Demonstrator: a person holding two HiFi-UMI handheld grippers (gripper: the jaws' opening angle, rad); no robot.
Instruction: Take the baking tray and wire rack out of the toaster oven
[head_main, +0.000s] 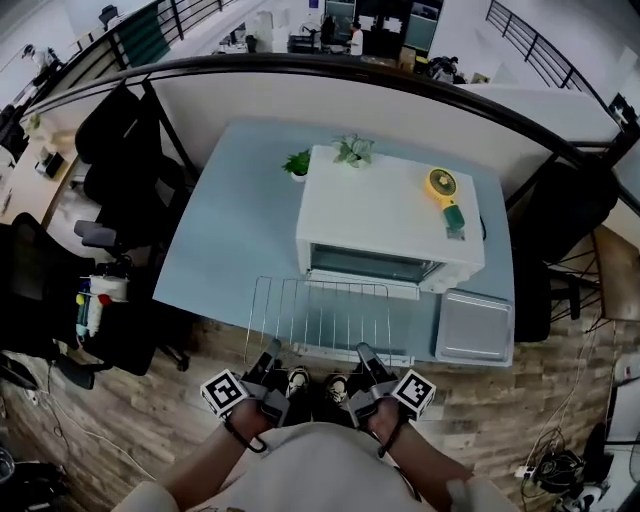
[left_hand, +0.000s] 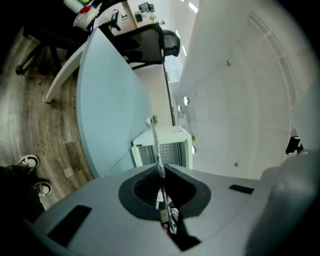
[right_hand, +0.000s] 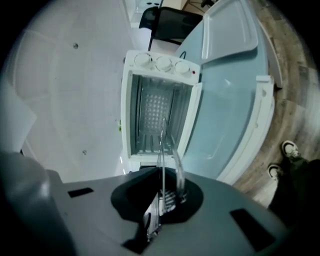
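Wire rack (head_main: 318, 316), thin shiny parallel bars, we hold pinched in left gripper (head_main: 269, 352) and right gripper (head_main: 364, 353) before boxy white toaster oven (head_main: 385, 215), smooth grey baking tray (head_main: 475, 325) alongside.

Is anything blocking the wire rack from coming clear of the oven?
Nothing visible does. The wire rack, gripped at its near edge by the left gripper and right gripper, is outside the toaster oven, over the table's front. The baking tray lies to its right, apart.
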